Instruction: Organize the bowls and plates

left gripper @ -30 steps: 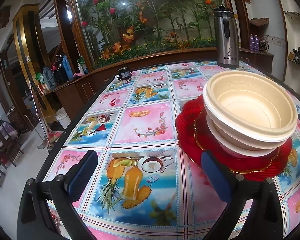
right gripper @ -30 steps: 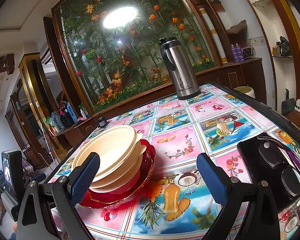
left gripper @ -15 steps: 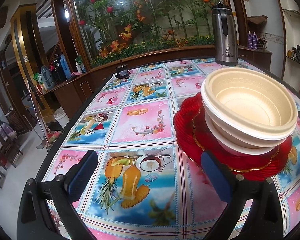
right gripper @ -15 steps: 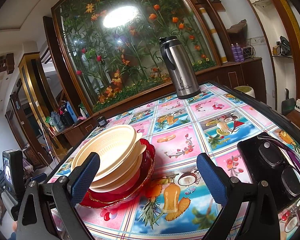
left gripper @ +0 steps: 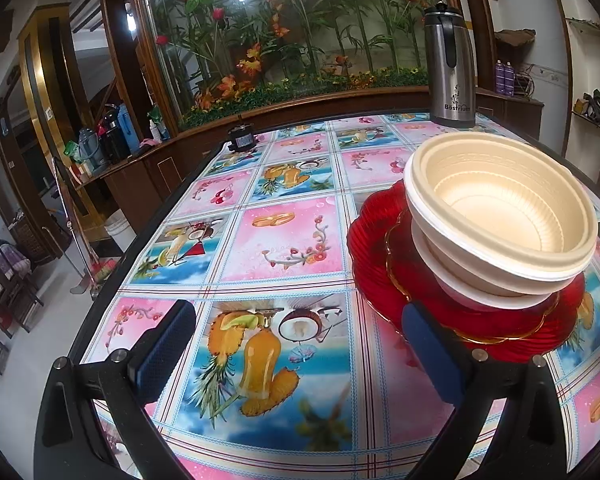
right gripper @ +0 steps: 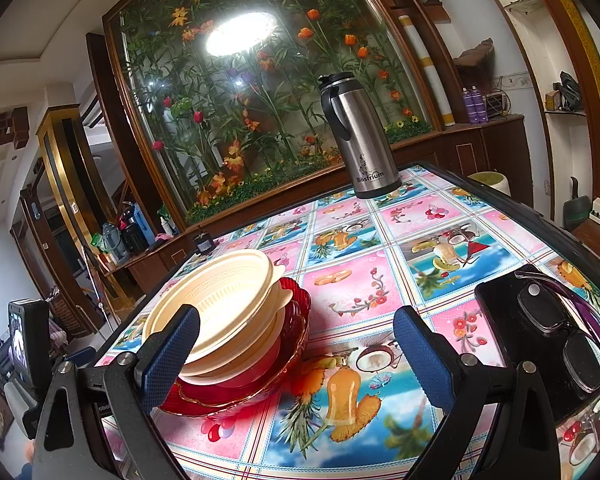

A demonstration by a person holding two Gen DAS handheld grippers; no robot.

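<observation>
I count two ribbed cream bowls (left gripper: 500, 216) nested on two scalloped red glass plates (left gripper: 380, 264), just beyond my left gripper's (left gripper: 300, 344) right jaw and behind my right gripper's (right gripper: 296, 344) left jaw. Both jaws gape, empty, over the glossy table (left gripper: 284, 240).

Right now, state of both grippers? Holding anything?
Left gripper: open, holding nothing; jaws spread wide beside the red plates.
Right gripper: open, holding nothing; one jaw sits in front of the cream bowls.

Both claws: black arms, silver screws, blue textured pads (left gripper: 162, 354).
</observation>
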